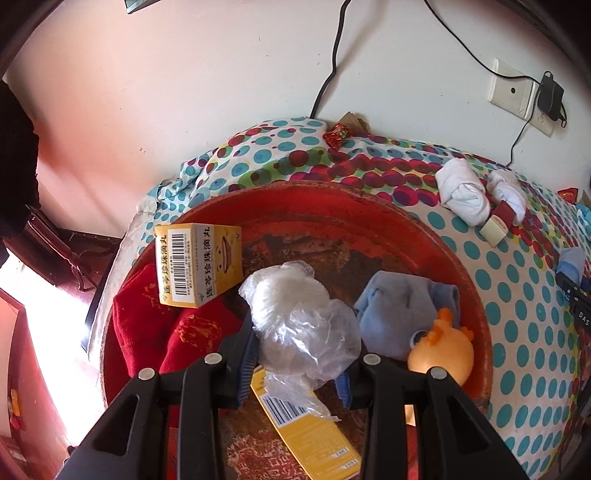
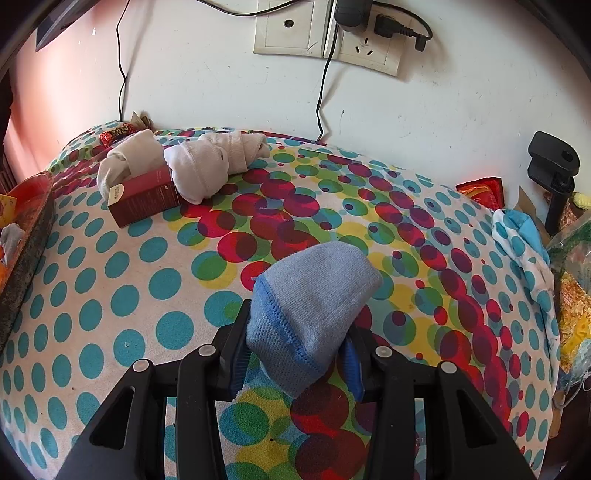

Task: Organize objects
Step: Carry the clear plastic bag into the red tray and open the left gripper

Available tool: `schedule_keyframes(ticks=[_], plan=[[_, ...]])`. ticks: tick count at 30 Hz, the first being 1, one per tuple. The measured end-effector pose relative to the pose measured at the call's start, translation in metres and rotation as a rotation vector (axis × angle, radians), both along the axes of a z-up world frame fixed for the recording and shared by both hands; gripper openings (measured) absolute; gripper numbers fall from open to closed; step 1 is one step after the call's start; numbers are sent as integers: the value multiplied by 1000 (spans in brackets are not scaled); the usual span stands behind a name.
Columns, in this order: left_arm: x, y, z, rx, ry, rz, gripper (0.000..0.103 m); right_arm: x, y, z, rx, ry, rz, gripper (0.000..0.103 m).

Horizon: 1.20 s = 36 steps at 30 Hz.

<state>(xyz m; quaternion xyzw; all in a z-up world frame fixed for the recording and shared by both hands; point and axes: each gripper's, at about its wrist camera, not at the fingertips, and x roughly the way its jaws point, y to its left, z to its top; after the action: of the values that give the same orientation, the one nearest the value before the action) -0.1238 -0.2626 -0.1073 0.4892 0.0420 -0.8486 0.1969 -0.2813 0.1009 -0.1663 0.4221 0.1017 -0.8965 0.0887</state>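
Clamped between my left tongs (image 1: 295, 363) is a crumpled clear plastic bag (image 1: 301, 317), held over the red tray (image 1: 476, 295). Left to right, that tray holds red cloth (image 1: 147, 321), a yellow medicine box (image 1: 199, 264), a blue sock (image 1: 399, 310) and an orange toy (image 1: 441, 352); a second yellow box (image 1: 306, 428) lies partly hidden under the bag. My right tongs (image 2: 295, 360) grip a blue sock bundle (image 2: 314, 306) above the dotted tablecloth (image 2: 110, 295). Only this view shows the maroon box (image 2: 146, 195) fully, against two white sock rolls (image 2: 207, 166), below the wall sockets (image 2: 328, 33).
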Motion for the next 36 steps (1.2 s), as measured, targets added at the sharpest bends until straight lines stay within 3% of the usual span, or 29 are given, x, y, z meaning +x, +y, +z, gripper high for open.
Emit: schedule_keyframes(ticks=[13,21,23,36], plan=[[2,-42,-18,3,-19,40,37,0,-1,0,6,2,-1,40],[0,-33,-17,-12,-21,4,43,0,-2,1,21,6,0,40],[0,-28,-16,-29,-23,-10,52,0,-2,1,22,6,0,40],[28,-14,5,-88,4,-59,55,1,-5,2,40,12,-1,40]])
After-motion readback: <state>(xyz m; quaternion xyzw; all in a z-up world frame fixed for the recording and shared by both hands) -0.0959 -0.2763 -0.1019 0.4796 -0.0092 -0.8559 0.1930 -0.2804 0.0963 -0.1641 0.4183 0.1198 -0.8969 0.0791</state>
